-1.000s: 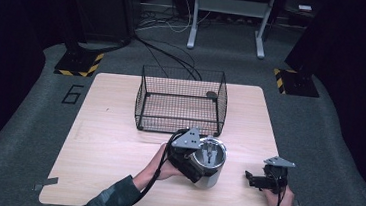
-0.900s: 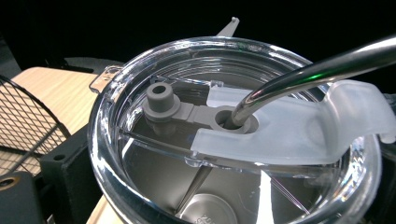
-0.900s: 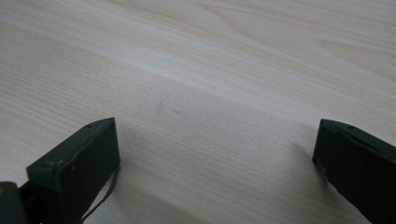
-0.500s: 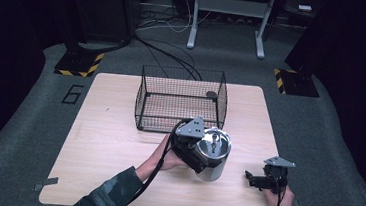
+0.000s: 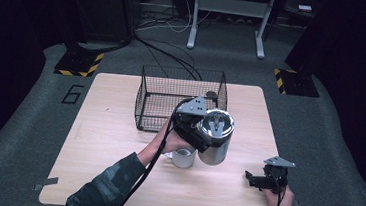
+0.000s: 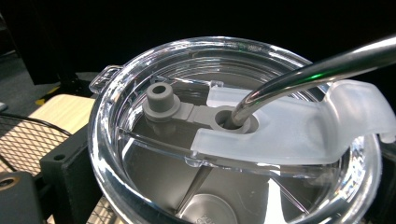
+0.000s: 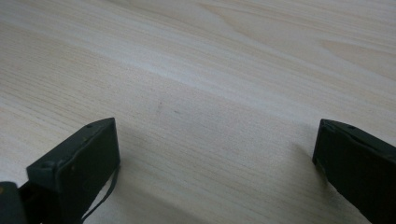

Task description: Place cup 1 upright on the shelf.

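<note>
The left gripper's fingers clamp the steel tumbler at its side and hold it lifted and tilted above the bench, just in front of the wire basket, probably so it can go over the basket's wall; in the high view a white mug stands on the bench under the left hand, just beside the tumbler, and the right gripper rests low near the bench's right front corner, well apart, likely parked out of the way. In the left gripper view the tumbler's clear lid sits very close to the camera, a metal straw passing through its grey seal, one black finger against the wall at lower left and basket mesh beyond it. In the right gripper view the fingers stand spread wide over bare wood, holding nothing
</note>
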The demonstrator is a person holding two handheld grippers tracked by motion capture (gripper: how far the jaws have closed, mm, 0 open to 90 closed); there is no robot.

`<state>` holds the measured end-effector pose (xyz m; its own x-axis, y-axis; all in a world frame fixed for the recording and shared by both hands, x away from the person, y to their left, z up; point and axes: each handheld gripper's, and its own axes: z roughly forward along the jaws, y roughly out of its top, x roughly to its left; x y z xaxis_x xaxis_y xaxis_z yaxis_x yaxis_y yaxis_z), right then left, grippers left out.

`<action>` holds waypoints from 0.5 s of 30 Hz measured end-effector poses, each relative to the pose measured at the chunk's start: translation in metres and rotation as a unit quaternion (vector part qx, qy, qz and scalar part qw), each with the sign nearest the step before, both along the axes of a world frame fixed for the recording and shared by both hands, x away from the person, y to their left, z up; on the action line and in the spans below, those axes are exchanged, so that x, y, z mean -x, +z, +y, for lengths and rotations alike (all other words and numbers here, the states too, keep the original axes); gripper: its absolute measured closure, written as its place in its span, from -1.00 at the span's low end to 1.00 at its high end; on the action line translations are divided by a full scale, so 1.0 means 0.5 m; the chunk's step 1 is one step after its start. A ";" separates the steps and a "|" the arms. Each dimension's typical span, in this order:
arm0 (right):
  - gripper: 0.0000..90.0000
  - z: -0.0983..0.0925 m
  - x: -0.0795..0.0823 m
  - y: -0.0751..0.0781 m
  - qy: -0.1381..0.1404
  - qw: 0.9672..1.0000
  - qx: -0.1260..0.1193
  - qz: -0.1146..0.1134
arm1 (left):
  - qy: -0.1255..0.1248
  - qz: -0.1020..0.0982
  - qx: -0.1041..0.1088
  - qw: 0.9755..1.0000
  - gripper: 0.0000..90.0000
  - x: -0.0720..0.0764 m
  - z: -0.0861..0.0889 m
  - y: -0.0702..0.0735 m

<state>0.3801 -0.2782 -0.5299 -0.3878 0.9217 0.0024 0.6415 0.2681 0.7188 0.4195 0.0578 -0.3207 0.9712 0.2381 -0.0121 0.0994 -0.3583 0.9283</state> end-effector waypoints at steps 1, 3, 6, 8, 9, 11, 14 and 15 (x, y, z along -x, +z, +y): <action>-1.00 0.000 0.000 0.000 0.000 1.000 0.000 0.000 | 0.000 0.000 0.000 1.000 -0.92 0.000 0.000 0.000; -1.00 0.000 0.000 0.000 0.000 1.000 0.000 0.000 | 0.000 0.000 0.000 1.000 -0.92 0.000 0.000 0.000; -1.00 0.000 0.000 0.000 0.000 1.000 0.000 0.000 | 0.015 -0.006 -0.002 1.000 -0.92 -0.030 0.003 0.021; -1.00 0.000 0.000 0.000 0.000 1.000 0.000 0.000 | 0.018 -0.008 -0.002 1.000 -0.92 -0.036 0.004 0.024; -1.00 0.000 0.000 0.000 0.000 1.000 0.000 0.000 | 0.021 -0.007 -0.002 1.000 -0.92 -0.038 0.004 0.025; -1.00 0.000 0.000 0.000 0.000 1.000 0.000 0.000 | 0.023 -0.010 -0.007 1.000 -0.92 -0.045 0.004 0.029; -1.00 0.000 0.000 0.000 0.001 1.000 0.000 0.000 | 0.027 -0.009 -0.006 1.000 -0.92 -0.053 0.004 0.032; -1.00 0.000 0.000 0.000 0.000 1.000 0.000 0.000 | 0.028 -0.012 -0.009 0.999 -0.92 -0.056 0.005 0.034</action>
<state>0.3801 -0.2782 -0.5299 -0.3876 0.9218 0.0026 0.6417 0.2678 0.7187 0.4477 0.0601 -0.3039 0.9562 0.2922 0.0153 0.0981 -0.3695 0.9241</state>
